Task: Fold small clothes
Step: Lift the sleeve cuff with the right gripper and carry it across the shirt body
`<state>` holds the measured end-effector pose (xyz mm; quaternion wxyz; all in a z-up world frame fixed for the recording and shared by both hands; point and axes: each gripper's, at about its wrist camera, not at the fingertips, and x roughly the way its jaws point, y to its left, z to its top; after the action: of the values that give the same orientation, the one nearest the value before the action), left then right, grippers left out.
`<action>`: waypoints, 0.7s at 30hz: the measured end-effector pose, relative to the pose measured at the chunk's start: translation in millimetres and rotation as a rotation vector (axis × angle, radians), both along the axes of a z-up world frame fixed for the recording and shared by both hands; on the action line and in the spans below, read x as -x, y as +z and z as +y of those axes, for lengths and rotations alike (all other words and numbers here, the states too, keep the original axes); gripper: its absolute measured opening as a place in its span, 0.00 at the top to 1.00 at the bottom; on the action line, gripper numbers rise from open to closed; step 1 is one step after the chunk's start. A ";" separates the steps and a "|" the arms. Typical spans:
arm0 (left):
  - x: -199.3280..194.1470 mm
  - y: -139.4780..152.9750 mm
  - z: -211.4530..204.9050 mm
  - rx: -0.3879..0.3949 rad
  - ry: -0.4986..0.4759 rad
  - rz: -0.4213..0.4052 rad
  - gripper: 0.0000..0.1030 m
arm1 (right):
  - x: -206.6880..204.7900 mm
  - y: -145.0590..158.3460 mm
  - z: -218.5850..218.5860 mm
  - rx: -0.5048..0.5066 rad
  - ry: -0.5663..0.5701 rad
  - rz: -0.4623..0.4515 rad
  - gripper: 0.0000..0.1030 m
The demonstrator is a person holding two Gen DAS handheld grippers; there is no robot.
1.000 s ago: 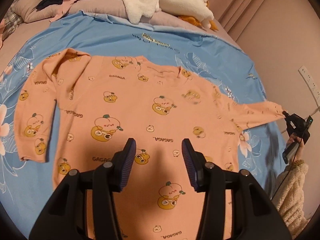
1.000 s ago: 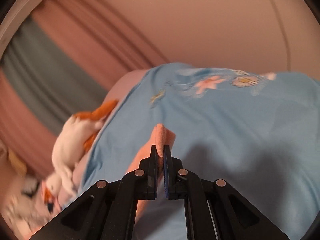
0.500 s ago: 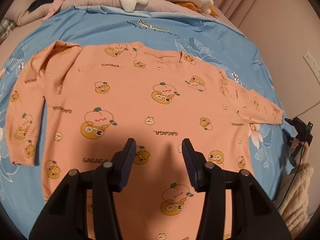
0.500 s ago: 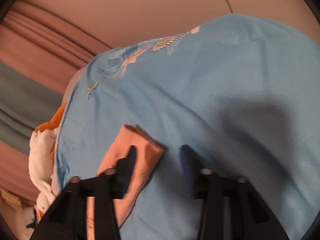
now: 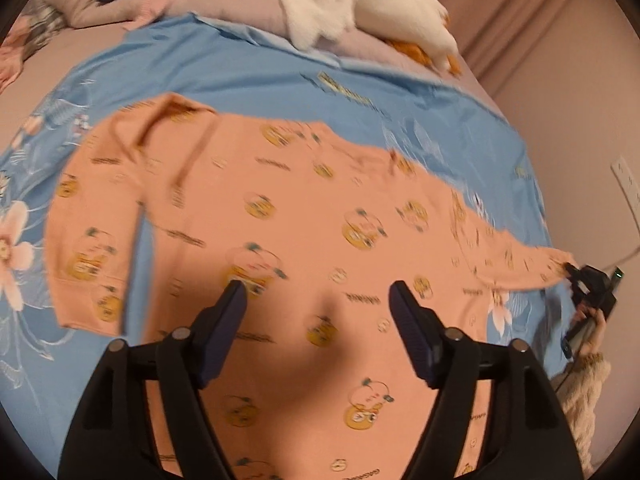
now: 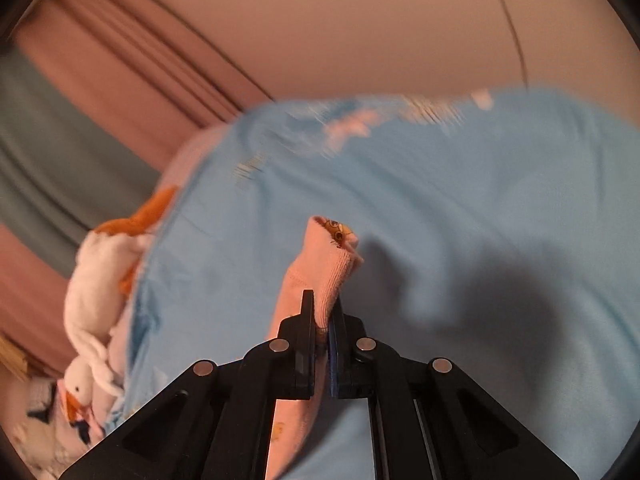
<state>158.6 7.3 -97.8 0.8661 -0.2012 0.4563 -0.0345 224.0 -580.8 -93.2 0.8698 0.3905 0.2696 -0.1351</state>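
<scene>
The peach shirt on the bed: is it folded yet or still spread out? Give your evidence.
Spread out. The peach shirt lies flat on the blue sheet, one sleeve bent down beside the body, the other's cuff pinched in the right hand-held gripper.

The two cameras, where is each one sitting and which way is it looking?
Left wrist: sits on the open left hand-held gripper, looking down across the peach shirt on the blue sheet; the person's right hand shows far right.
Right wrist: sits on the right hand-held gripper, shut on the sleeve cuff, facing the bed edge and wall.
Both see the shirt, the sheet and the plush goose.
</scene>
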 end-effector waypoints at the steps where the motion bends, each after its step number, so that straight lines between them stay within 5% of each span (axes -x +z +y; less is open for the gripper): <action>1: 0.8 2.2 4.7 0.000 0.012 -0.005 0.26 | -0.7 13.2 7.3 0.018 0.017 -0.024 0.94; 6: 6.7 11.3 31.9 -0.009 0.066 -0.013 0.26 | -3.5 86.1 72.2 0.169 0.158 -0.129 0.94; 10: 14.4 17.2 47.4 -0.010 0.088 -0.018 0.26 | -7.6 115.6 126.6 0.260 0.255 -0.154 0.94; 21: 23.6 28.3 66.5 -0.029 0.077 -0.048 0.26 | -17.3 119.6 247.3 0.399 0.466 -0.117 0.94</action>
<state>135.0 73.9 -69.5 0.8803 -0.2053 0.4278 0.0009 241.3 -333.5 26.4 0.9510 0.1468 0.2692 0.0402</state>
